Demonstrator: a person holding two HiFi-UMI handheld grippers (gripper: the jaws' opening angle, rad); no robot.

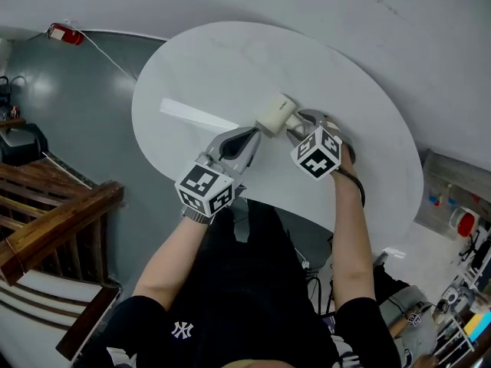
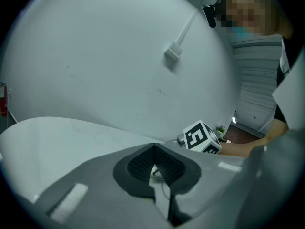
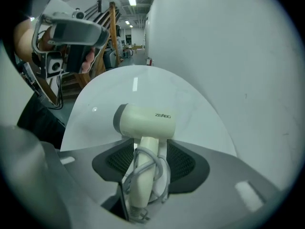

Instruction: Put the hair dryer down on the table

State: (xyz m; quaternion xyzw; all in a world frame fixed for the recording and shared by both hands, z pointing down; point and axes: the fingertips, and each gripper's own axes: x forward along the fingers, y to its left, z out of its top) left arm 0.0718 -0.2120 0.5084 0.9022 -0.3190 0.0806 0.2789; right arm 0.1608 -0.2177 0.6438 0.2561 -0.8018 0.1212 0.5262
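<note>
I am clamping my right gripper [image 3: 145,152] on the handle of the hair dryer [image 3: 145,120], and the main risk, as I judge it, is coming from that grip. The handle is smooth and rounded, and the cord [image 3: 161,175] is looping around it between the 2 pads, so the dryer could be twisting or sliding as I lower it. The heavy head is sticking out past the jaws, so letting go too high would probably be tipping it over or rolling it on the counter [image 3: 95,104]. A loose loop of cord could also be catching on a jaw as I pull away.

My left gripper [image 2: 155,165] is nearly closed, its pads showing only a sliver of gap and gripping nothing I can make out. It is sitting just beside the dryer, where it could be knocking the head.

The hair dryer [image 1: 275,113] is hanging over the middle of the counter [image 1: 230,60], ahead of my right gripper [image 1: 298,127], with my left gripper [image 1: 255,136] next to it. I cannot tell whether it is touching the surface.
</note>
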